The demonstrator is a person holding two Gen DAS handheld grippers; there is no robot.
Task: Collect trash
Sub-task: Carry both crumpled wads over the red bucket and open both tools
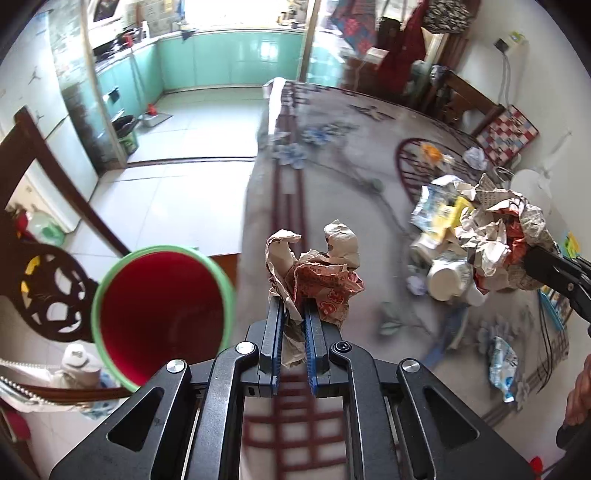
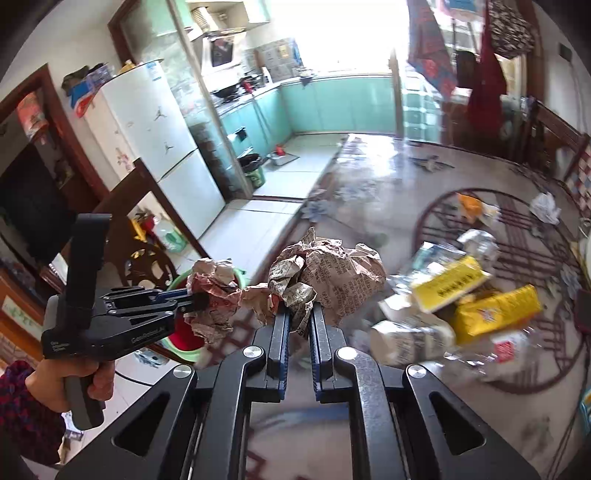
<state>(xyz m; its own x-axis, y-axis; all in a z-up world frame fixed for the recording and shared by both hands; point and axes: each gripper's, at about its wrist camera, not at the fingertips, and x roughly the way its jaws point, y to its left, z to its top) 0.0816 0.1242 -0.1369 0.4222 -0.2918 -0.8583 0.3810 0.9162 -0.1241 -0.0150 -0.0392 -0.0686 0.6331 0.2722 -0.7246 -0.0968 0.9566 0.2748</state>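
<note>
Bright kitchen window (image 1: 229,14), teal cabinets (image 1: 236,59), white fridge (image 2: 155,125), pale tiled floor (image 1: 177,192).

fridge (image 2: 155,122): white, upright, left of kitchen doorway | carved wooden chair (image 2: 147,236): just in front of fridge | teal cabinets (image 2: 332,103): right of fridge, under bright window | red garment (image 2: 484,88): hanging, far right of fridge

Bin (image 1: 162,317) mouth open, unblocked, lower left of left wrist view; chair back (image 1: 48,291) just left of it. Surface (image 1: 332,155) bare through centre and upper part. Trash pile (image 1: 447,236) crowds right side. Left tool (image 2: 201,301) with paper wad (image 2: 214,291) stands in front of bin in right wrist view.
</note>
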